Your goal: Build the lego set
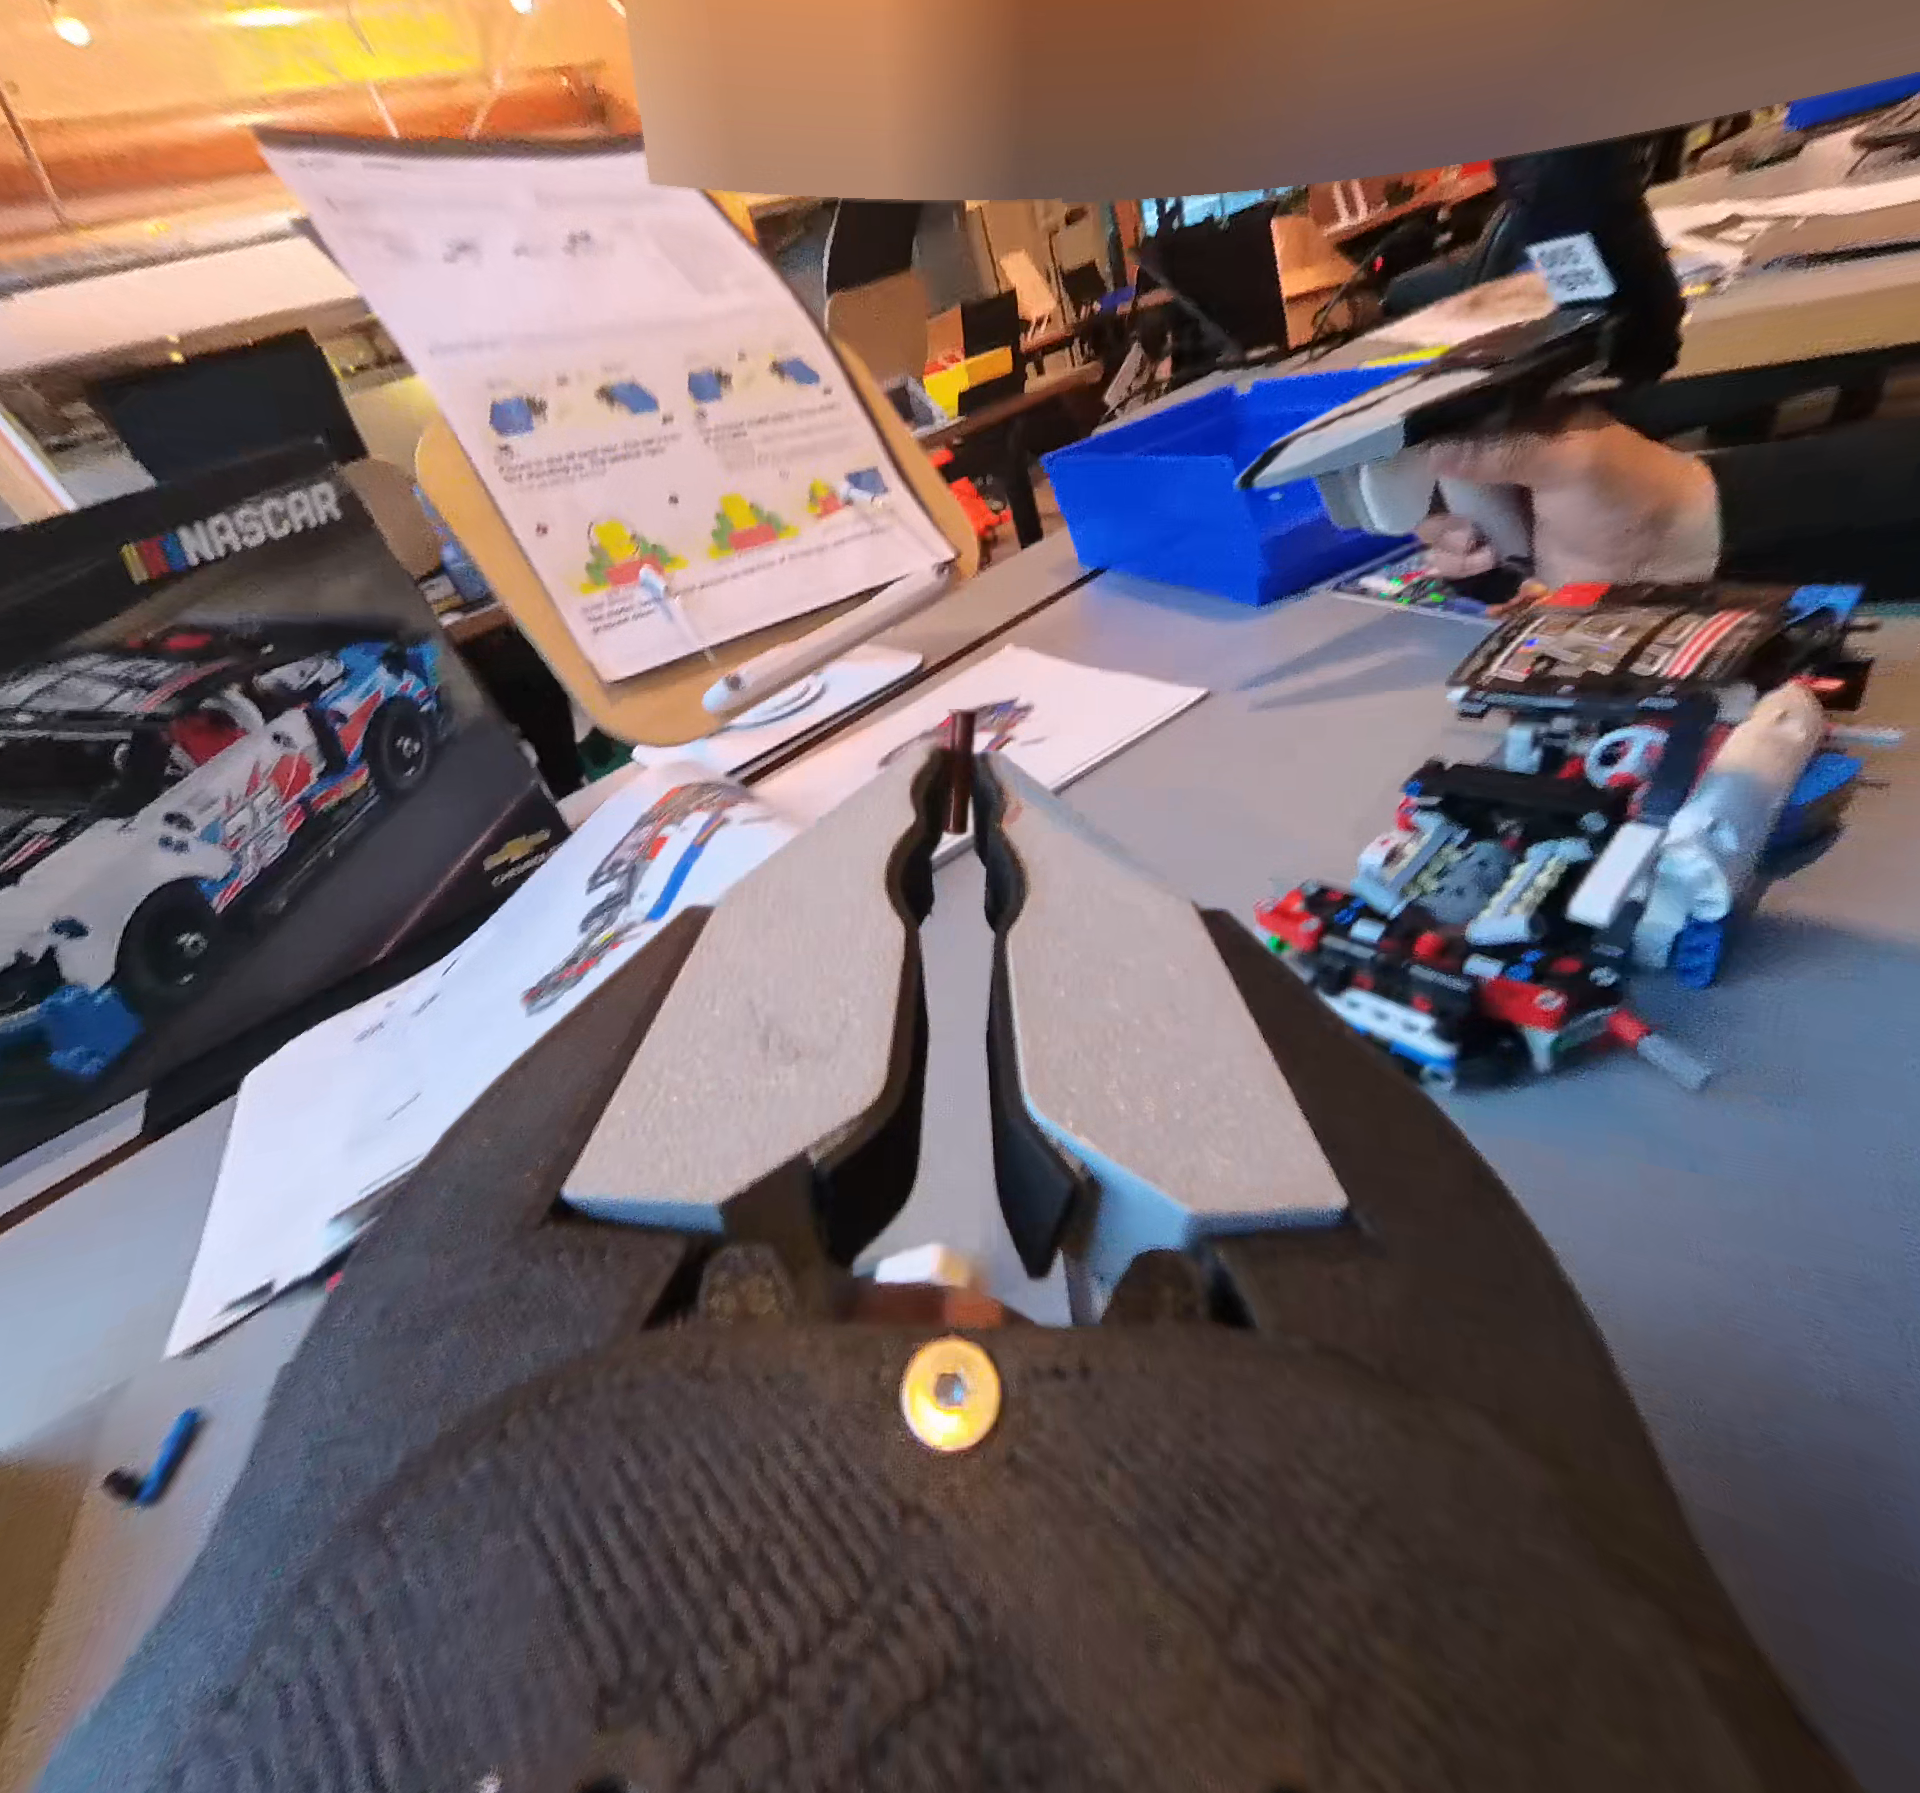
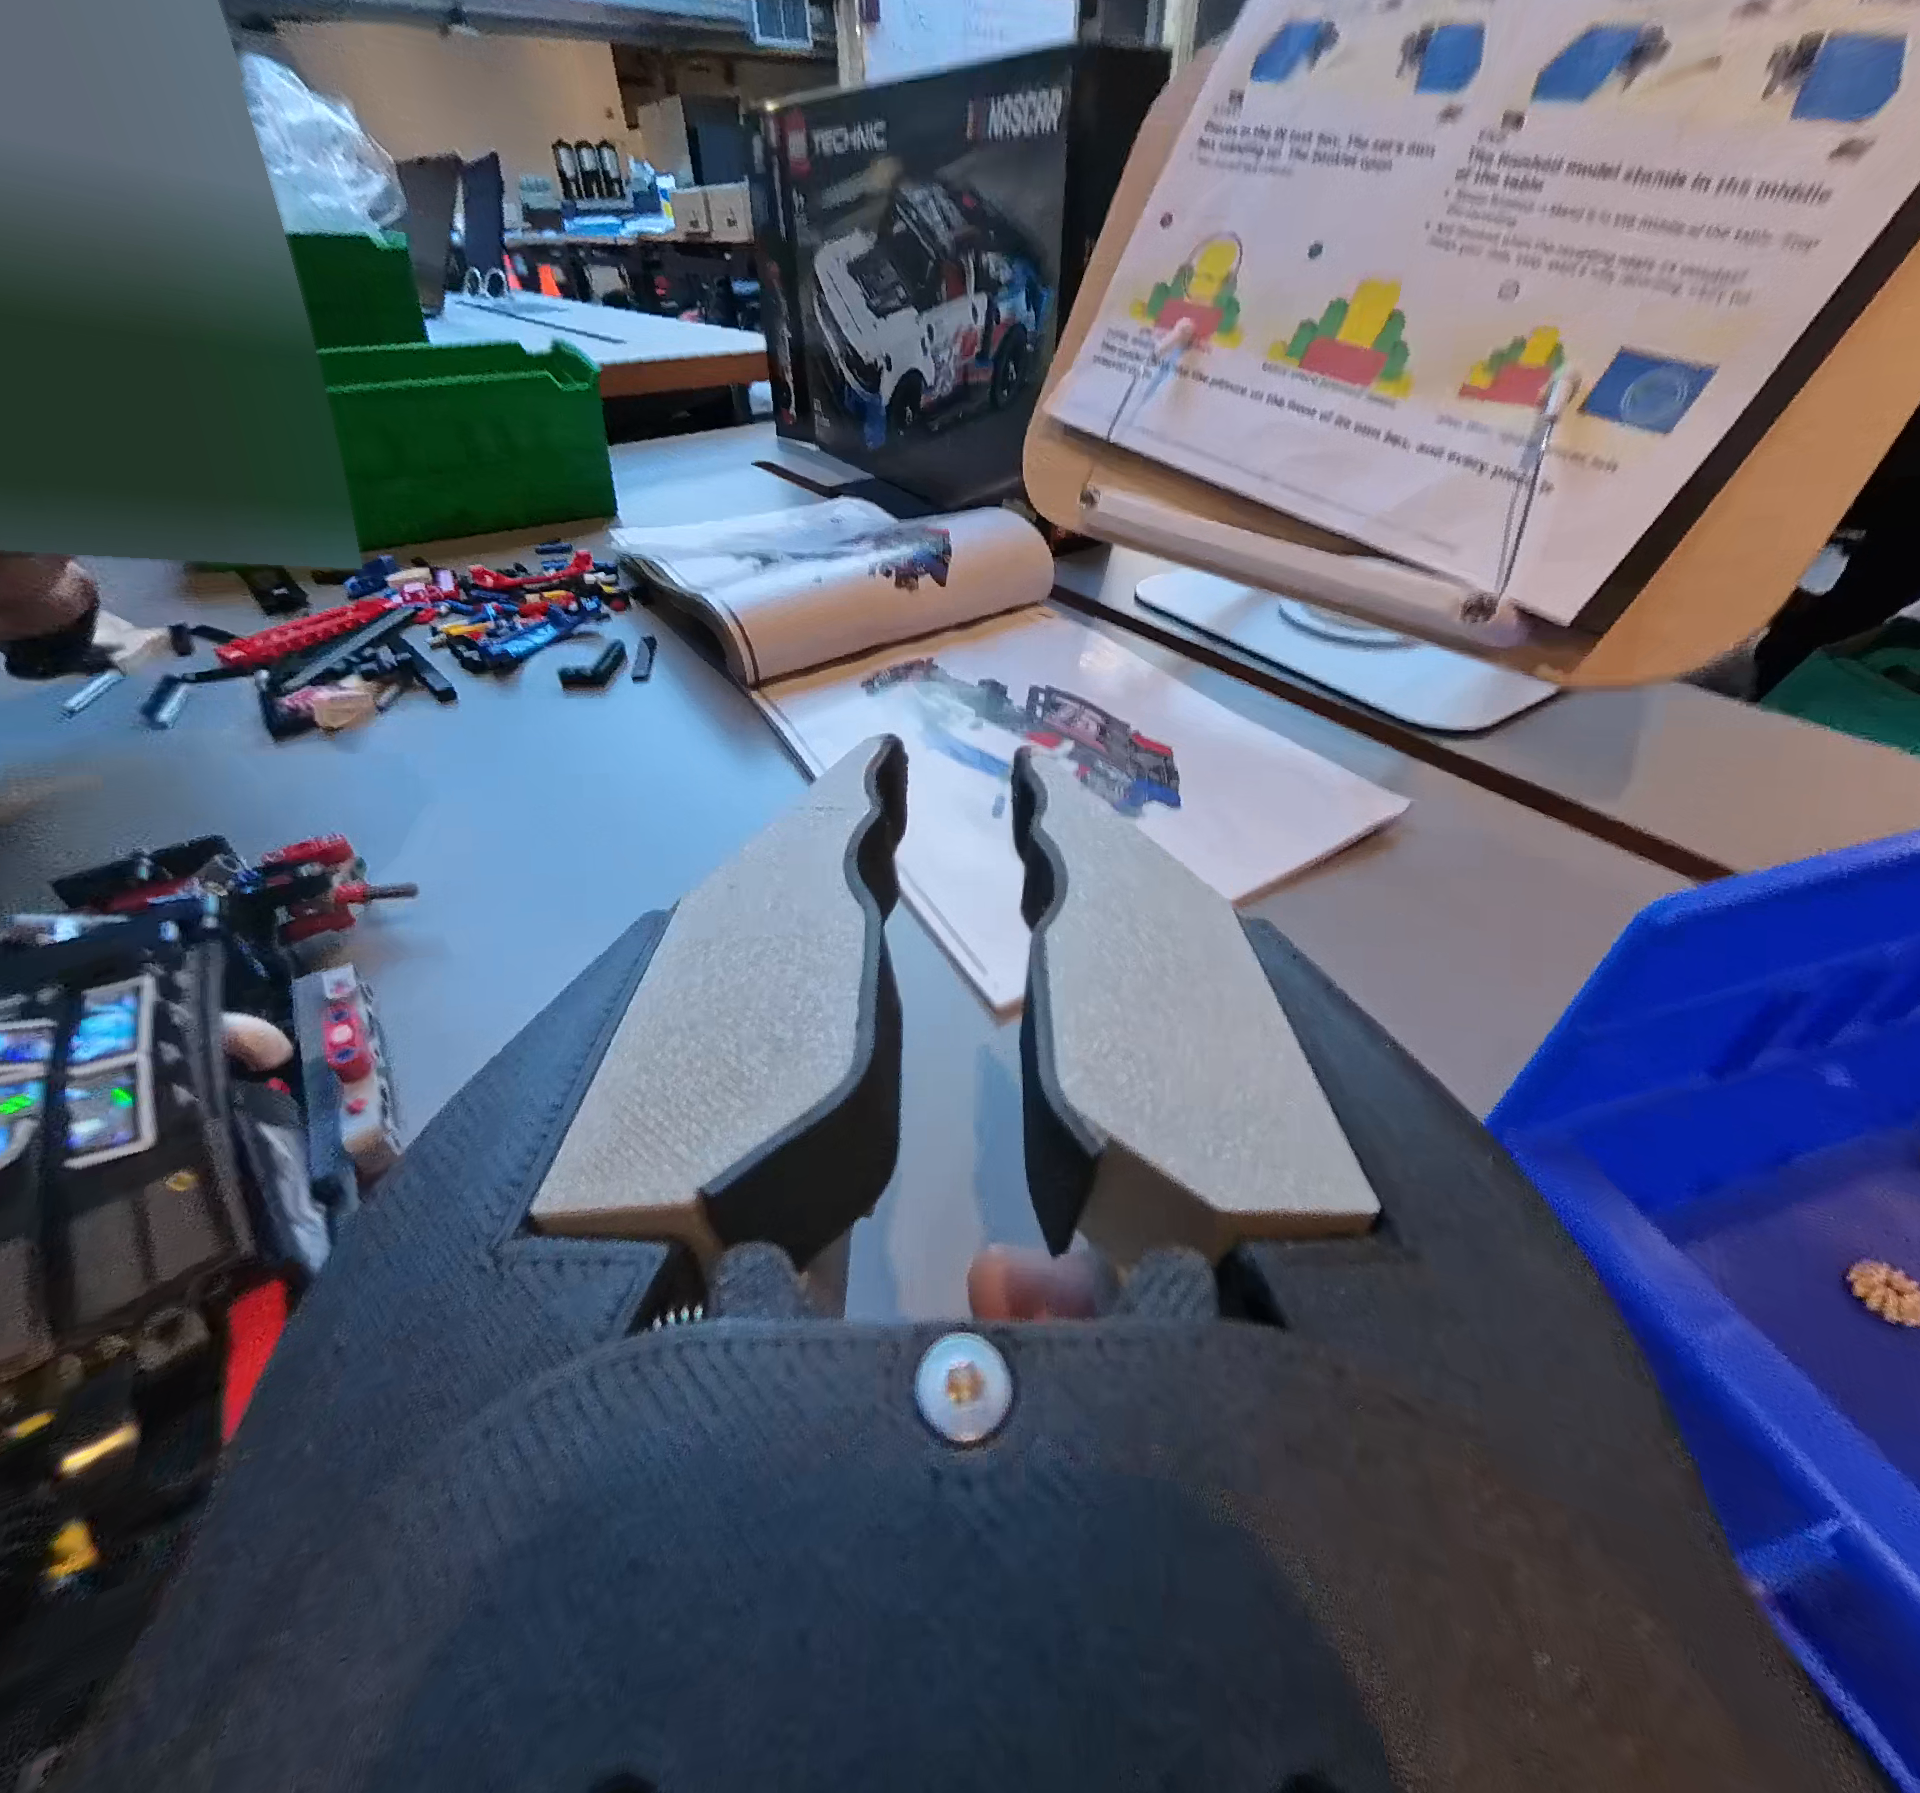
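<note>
My left tongs (image 1: 958,775) pinch a small dark pin (image 1: 958,769) at the tips. I hold it up over the table, I think so I can carry it to the car (image 1: 1538,896), which sits half built on my right. My right tongs (image 2: 956,796) are open a little and hold nothing, ready to help. The book (image 2: 997,735) lies open in front so I can check the step. Only the right view shows the loose bricks (image 2: 436,626). Only the left view shows the pin.
</note>
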The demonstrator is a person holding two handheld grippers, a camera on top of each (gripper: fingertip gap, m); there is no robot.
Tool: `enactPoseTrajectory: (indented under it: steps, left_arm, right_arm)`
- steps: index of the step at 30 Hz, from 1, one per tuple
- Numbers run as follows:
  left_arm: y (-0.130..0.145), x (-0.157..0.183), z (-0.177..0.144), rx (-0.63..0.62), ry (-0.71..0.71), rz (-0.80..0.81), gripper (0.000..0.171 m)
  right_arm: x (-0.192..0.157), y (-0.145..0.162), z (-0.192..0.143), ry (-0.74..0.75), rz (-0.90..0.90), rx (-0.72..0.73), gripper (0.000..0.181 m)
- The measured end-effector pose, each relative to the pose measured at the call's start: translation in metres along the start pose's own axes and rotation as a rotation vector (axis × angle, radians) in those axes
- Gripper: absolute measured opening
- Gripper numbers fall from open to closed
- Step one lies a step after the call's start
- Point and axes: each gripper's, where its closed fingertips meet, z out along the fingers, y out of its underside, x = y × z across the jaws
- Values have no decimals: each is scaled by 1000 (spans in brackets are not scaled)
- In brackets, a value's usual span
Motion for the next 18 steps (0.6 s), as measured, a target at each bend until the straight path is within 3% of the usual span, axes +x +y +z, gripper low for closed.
enactPoseTrajectory:
  steps: [7, 18]
  left_arm:
    - [-42, 43, 11, 122, 45, -55, 1]
    - [-93, 103, 25, 243, 136, -8, 1]
  right_arm:
    - [-62, -61, -10, -174, -55, 61, 19]
    - [-207, -106, -19, -511, -207, 12, 20]
